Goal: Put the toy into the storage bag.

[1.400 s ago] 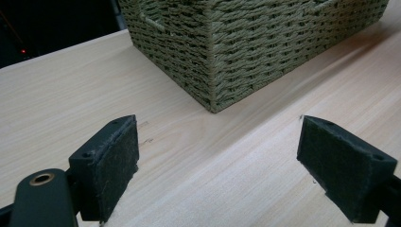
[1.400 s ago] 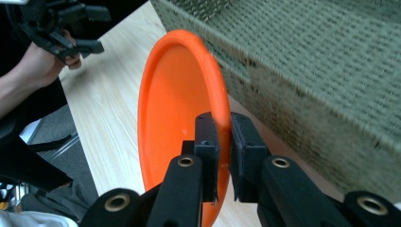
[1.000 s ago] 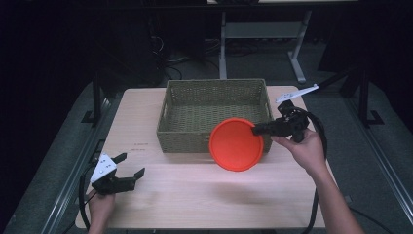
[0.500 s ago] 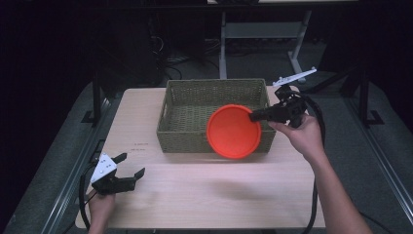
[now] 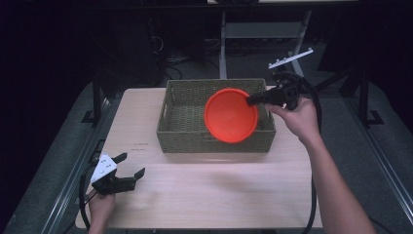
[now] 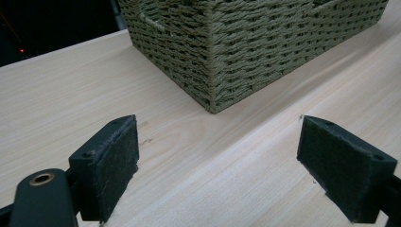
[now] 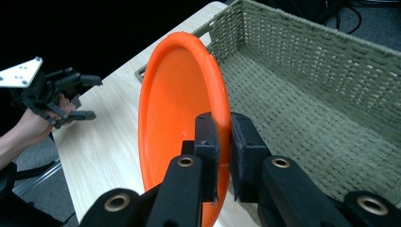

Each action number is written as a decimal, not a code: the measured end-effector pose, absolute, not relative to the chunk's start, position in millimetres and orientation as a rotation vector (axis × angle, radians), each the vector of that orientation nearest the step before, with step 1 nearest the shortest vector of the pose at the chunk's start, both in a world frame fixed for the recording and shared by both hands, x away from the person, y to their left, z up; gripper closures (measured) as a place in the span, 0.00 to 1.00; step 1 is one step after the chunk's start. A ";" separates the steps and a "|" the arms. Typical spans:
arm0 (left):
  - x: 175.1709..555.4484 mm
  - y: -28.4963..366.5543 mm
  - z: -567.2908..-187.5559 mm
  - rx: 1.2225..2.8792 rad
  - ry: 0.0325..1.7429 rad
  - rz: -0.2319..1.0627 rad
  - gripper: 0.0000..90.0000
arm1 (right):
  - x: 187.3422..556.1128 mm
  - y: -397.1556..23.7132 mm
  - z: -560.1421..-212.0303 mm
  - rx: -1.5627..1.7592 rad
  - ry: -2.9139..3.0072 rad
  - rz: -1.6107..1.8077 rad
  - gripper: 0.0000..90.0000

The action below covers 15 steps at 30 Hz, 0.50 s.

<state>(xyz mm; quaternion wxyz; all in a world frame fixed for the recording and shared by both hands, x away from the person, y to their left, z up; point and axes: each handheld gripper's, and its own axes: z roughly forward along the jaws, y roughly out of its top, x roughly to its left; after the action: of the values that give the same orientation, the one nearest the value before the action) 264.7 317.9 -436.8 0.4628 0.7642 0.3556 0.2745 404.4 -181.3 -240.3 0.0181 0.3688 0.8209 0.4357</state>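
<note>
A light wooden table (image 5: 204, 195) stood in a dark room, and it was the biggest thing there. On its far half sat a green woven basket (image 5: 185, 131), open at the top. An orange plate (image 5: 231, 115) was held up in the air over the near right part of the basket, tipped up on its edge so its hollow side faced the high camera. In the right gripper view the plate's rim (image 7: 222, 118) sat squeezed between the two black pads, with the inside of the basket showing just past it. The right gripper (image 5: 253, 101) pinched that rim from the right side, and a hand (image 5: 297, 117) held it above the basket's right end. The left gripper (image 5: 131, 165) rested low near the front left corner of the table, well apart from the basket. Its jaws stood wide open with nothing between them, and only bare table showed between the pads (image 6: 111, 161).
</note>
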 end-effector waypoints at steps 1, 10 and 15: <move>264.8 317.7 -436.8 1.884 0.874 0.676 0.14 | 407.2 -180.3 -238.5 1.153 2.546 1.344 0.91; 264.9 317.6 -436.8 1.885 0.873 0.677 0.14 | 426.7 -172.7 -232.7 1.187 2.523 1.337 0.91; 264.6 317.4 -436.6 1.885 0.872 0.674 0.14 | 438.9 -166.5 -231.0 1.204 2.523 1.336 0.91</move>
<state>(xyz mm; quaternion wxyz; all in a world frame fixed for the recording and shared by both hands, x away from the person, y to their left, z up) 264.6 317.4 -436.6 0.4611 0.7660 0.3544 0.2739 438.9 -166.5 -231.0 0.0217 0.3887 0.8140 0.4311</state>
